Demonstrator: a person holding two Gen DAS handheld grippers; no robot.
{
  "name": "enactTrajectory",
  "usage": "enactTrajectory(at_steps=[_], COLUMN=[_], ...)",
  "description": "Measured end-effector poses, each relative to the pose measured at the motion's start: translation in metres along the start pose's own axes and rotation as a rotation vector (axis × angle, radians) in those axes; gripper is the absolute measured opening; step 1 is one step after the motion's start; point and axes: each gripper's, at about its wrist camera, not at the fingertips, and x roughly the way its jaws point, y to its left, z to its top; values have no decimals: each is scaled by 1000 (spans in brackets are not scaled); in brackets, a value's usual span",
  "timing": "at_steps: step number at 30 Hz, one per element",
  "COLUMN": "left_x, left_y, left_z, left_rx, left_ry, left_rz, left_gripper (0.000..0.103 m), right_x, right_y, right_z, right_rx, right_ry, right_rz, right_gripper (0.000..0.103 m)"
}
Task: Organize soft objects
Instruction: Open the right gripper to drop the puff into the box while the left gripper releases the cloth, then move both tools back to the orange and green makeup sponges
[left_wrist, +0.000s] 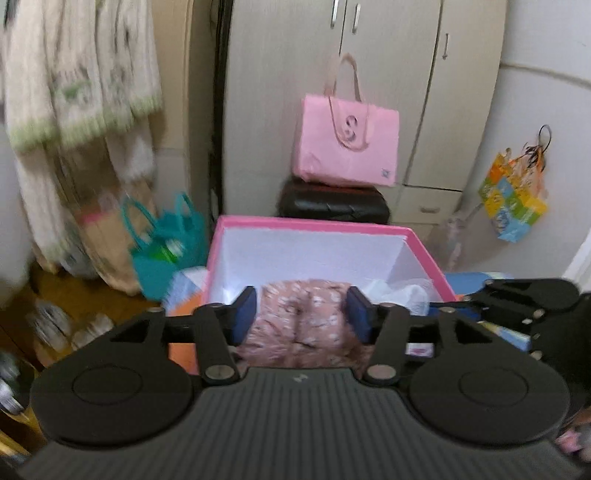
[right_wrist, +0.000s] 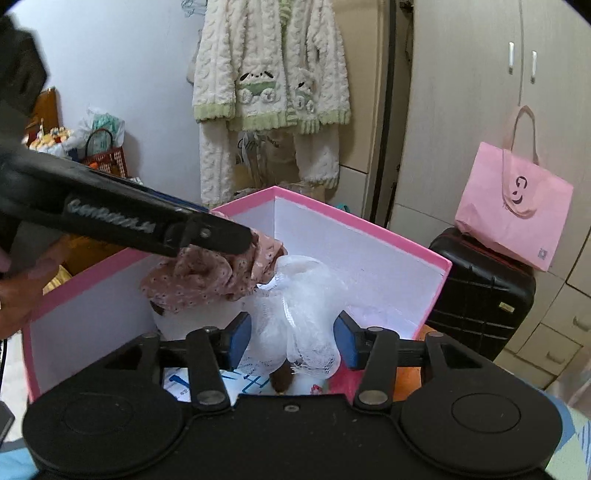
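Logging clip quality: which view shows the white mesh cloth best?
The right wrist view: the white mesh cloth hangs centred between that hand-held gripper's blue pads, over the pink box, beside the brown floral fabric. The left wrist view catches only a white corner behind its right pad.

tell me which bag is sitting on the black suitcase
The pink tote bag, standing on the black suitcase; the teal bag sits low beside the box.
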Motion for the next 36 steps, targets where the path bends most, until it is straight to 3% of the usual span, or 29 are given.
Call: enactTrajectory(at_steps=[5, 12, 24, 36], left_x=[-29, -69, -131, -164], left_y=[-14, -22, -44, -98], left_z=[-9, -14, -29, -50], left_rx=[44, 82, 112, 222], left_ry=[-85, -114, -74, -62], left_rz=[59, 28, -145, -239], left_gripper=[66, 69, 71, 71], right_x=[-21, -66, -163, -234], right_y=[-9, 3, -8, -32], right_z=[-7, -18, -49, -79], right_rx=[73, 22, 63, 154], right_ry=[-65, -99, -158, -226], right_rz=[-15, -50, -70, -137], right_gripper=[62, 62, 62, 62])
